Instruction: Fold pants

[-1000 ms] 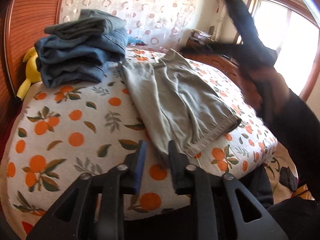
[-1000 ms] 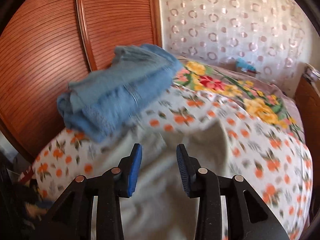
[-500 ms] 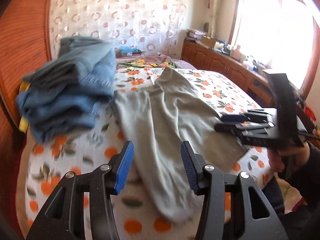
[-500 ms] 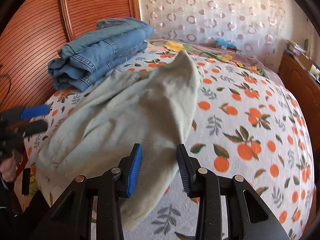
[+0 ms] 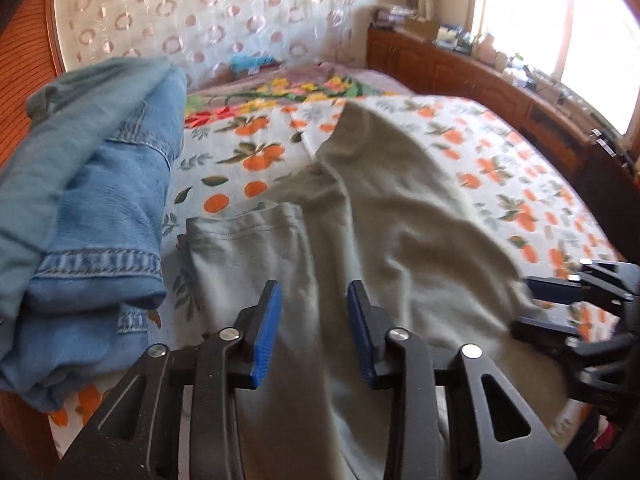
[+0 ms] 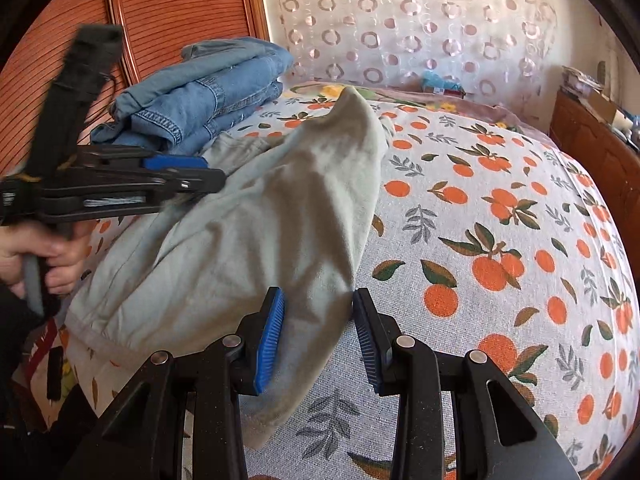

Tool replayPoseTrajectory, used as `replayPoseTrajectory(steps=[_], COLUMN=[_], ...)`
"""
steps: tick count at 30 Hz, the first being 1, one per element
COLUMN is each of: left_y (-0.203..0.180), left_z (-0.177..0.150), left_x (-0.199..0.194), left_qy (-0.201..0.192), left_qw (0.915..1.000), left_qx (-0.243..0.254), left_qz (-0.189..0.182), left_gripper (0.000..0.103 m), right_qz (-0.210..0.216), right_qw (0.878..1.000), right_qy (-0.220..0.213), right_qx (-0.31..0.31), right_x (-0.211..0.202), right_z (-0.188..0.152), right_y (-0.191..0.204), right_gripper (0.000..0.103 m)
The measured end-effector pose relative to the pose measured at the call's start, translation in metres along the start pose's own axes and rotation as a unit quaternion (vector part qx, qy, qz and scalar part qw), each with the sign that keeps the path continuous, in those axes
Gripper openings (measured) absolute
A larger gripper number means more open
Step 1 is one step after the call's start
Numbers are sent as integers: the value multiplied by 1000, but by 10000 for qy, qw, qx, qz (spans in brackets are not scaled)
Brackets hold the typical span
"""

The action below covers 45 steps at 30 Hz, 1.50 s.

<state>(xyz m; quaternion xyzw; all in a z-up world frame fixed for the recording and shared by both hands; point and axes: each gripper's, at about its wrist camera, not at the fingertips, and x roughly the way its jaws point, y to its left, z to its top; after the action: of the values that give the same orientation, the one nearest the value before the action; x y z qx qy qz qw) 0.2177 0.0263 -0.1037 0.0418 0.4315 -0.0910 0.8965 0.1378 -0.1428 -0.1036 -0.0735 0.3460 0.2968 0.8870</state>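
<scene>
Nearest, in the right wrist view: right gripper (image 6: 318,334) low over the near edge of the grey-green pants (image 6: 256,240), blue pads apart, cloth lying between them, neither pad visibly pressing on it. In the left wrist view: left gripper (image 5: 314,330) likewise over the pants (image 5: 380,220), jaws apart after having just been closing, fabric beneath and between them, no clear grip. Pants spread lengthwise on the orange-print bedspread (image 6: 500,240), rumpled, waistband end towards the near left, one narrow end reaching far up the bed. To the left, seen from the right wrist, a hand (image 6: 44,256) wrapped round the left gripper's handle. Further left, a stack of folded blue jeans (image 5: 92,208), just beside the pants. Beyond, a floral blanket (image 5: 288,92), then a curtain with ring pattern (image 6: 400,20). Far right, a wooden cabinet (image 5: 460,68) under a bright window (image 5: 532,12).
</scene>
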Motion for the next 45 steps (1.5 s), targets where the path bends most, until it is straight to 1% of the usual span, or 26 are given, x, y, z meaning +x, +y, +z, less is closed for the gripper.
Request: replayPoseTrajectory(steps=[1, 2, 3, 4, 5, 7, 8, 9, 11, 13, 15, 17, 19, 20, 21, 22, 28, 32, 33, 36, 39, 45], left_y=[2, 4, 6, 8, 11, 19, 22, 26, 31, 36, 39, 36, 32, 30, 28, 26, 28, 31, 31, 31, 30, 30], left_z=[0, -1, -2, -3, -4, -9, -11, -13, -17, -20, -26, -30, -36, -38, -41, -43, -49, -53, -55, -59, -60, -64], left_x=[4, 5, 5, 2, -6, -28, -35, -43, -56, -62, -68, -69, -70, -70, -69, -68, -57, -56, -56, -55, -53, -50], left_qy=[38, 52, 43, -25, -163, -511, -626, -726, -788, -781, -783, -769, -741, -750, -759, -752, -576, -542, -532, -489, -464, -437], left_qw=[10000, 9999, 9998, 9996, 9990, 9966, 9953, 9940, 9935, 9932, 9934, 9935, 9940, 9942, 9943, 9946, 9956, 9956, 9957, 9959, 9962, 9963], left_qx=[-3, -13, -16, -42, -112, -271, -341, -403, -492, -599, -700, -761, -757, -738, -719, -698, -730, -763, -757, -758, -742, -746], left_qz=[84, 145, 193, 264, 411, 581, 655, 708, 663, 624, 457, 347, 256, 210, 191, 179, 114, 76, 77, 65, 47, 18], left_gripper=[24, 20, 13, 8, 8, 7, 7, 7, 7, 8, 13, 14, 27, 30, 35, 37, 37, 37, 37, 37, 37, 37], right_qz=[-3, -16, -28, -38, -43, -40, -37, -39, -44, -54, -49, -21, -3, 16, 31, 46, 28, -51, -65, 39, 78, 392], right_qw=[10000, 10000, 10000, 10000, 10000, 10000, 10000, 10000, 10000, 10000, 10000, 10000, 10000, 10000, 10000, 10000, 9999, 9999, 9999, 9993, 9989, 9970], right_qy=[-4, -9, -12, -13, -12, -14, -17, -20, -22, -17, -14, -19, -18, -4, 10, 24, 112, 85, 95, 192, 284, 380], right_qx=[-5, -19, -34, -49, -58, -53, -46, -44, -45, -52, -50, -6, 33, 37, 50, 74, 56, 43, 98, 322, 363, 554], right_x=[-1, -3, -3, -4, -4, -4, -4, -4, -4, -3, -3, -4, -4, -4, -4, -4, -1, 11, 16, 36, 56, 87], right_z=[-1, -3, -3, -4, -4, -3, -3, -3, -4, -3, -3, -3, -3, -2, -2, -1, 15, 43, 51, 75, 93, 116], right_y=[0, 1, 1, 2, 3, 2, 2, 2, 2, 2, 2, 0, -2, -3, -3, -4, -12, -22, -27, -42, -50, -61], right_gripper=[37, 37, 37, 37, 37, 37, 37, 37, 37, 37, 37, 37, 37, 37, 37, 37, 37, 38, 40, 42, 42, 42])
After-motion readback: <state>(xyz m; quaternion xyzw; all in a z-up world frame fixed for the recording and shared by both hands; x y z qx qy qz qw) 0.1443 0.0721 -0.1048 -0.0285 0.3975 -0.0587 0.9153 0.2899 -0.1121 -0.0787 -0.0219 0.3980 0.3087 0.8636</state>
